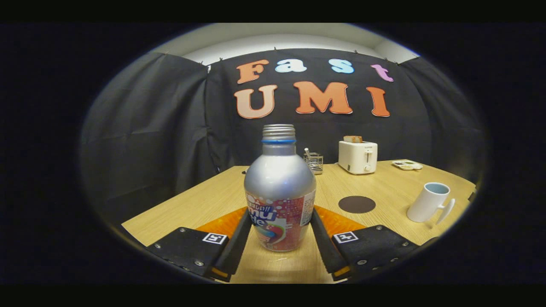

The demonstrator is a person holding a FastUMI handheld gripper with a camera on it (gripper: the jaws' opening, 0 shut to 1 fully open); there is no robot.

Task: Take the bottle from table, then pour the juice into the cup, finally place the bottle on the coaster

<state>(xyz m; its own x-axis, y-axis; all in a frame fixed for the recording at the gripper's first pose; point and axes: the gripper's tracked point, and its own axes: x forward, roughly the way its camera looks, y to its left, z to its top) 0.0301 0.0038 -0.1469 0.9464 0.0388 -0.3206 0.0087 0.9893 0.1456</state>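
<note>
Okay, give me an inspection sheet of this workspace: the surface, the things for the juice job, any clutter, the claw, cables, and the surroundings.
Surface: light wooden table, no spill seen.
Job's things: silver bottle upright with no cap on, standing between the fingers; white cup upright beyond the right finger, handle toward the camera; dark round coaster bare, between bottle and cup.
Clutter: white toaster with a slice of bread in it, wire rack and a small white tray, all at the far edge.
Claw: claw with both fingers against the bottle's sides; the bottle's base seems to rest on the table.
Cables: nothing seen.
Surroundings: black cloth wall behind the table.
</note>
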